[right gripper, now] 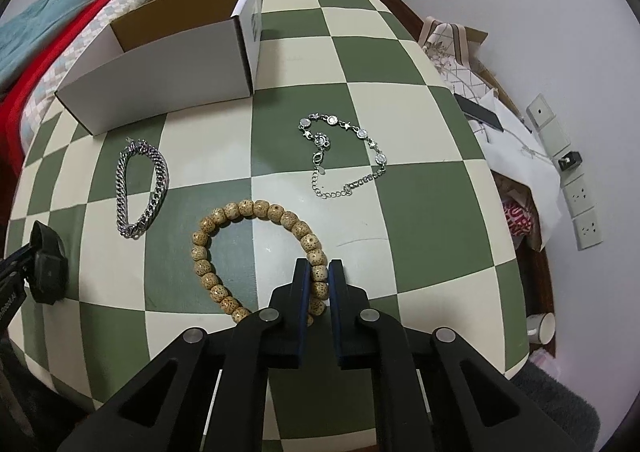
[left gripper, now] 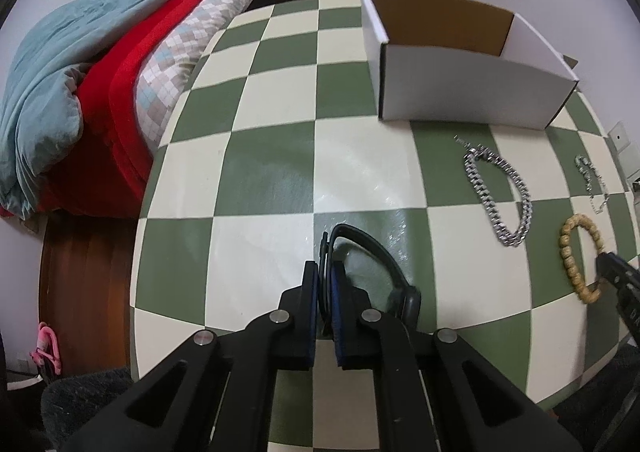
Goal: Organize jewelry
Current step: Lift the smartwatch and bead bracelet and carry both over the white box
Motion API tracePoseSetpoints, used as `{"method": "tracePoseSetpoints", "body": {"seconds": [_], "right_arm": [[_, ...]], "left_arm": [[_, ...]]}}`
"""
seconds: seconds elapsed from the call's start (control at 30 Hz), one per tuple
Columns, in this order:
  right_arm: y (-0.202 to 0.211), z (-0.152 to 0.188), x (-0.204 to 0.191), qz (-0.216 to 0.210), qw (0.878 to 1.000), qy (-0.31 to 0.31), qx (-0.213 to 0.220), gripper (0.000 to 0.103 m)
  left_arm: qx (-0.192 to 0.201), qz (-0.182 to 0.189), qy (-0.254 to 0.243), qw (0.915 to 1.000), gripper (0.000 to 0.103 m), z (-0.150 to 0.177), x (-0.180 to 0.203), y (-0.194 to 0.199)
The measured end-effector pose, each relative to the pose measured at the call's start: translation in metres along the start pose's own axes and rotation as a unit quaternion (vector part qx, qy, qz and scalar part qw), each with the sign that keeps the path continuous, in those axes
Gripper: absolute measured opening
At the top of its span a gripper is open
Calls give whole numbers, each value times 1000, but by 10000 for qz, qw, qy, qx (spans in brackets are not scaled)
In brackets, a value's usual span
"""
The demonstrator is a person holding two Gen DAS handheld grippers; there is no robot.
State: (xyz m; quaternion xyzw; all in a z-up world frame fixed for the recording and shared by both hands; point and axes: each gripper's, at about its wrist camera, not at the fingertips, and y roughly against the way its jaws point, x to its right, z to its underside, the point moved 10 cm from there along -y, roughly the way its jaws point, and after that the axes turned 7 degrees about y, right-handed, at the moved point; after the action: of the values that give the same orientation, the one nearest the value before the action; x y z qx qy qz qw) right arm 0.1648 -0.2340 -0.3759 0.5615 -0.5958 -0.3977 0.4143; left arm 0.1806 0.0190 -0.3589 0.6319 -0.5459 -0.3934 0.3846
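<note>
The right gripper (right gripper: 319,276) was squeezed shut on the round brown wooden bead bracelet (right gripper: 256,252), which lay on the checkered table (right gripper: 420,211). The open white cardboard box (right gripper: 168,63) sat far ahead, to its left. The left gripper (left gripper: 325,284) pinched a thin black band (left gripper: 372,252).

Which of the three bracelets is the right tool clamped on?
The wooden bead bracelet: the right tool pinches its beads. The chunky silver chain bracelet and thin charm bracelet lie untouched farther up the table, nearer the box.
</note>
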Motion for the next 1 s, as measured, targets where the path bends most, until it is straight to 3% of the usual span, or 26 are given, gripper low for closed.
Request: {"method": "tracePoseSetpoints", "body": {"seconds": [0.27, 0.5, 0.8, 1.0], "right_arm": [[27, -4, -13, -167, 9993, 56, 327, 9], [71, -32, -21, -480, 9959, 19, 770, 9], [148, -115, -22, -846, 9836, 79, 1592, 9], [161, -175, -34, -1025, 9782, 289, 1785, 9]], "left_arm": [[292, 249, 20, 9993, 4, -15, 12, 33], [667, 582, 61, 9961, 4, -48, 26, 75], [1078, 992, 32, 9892, 4, -119, 42, 115], [830, 1122, -127, 9901, 4, -165, 55, 91]]}}
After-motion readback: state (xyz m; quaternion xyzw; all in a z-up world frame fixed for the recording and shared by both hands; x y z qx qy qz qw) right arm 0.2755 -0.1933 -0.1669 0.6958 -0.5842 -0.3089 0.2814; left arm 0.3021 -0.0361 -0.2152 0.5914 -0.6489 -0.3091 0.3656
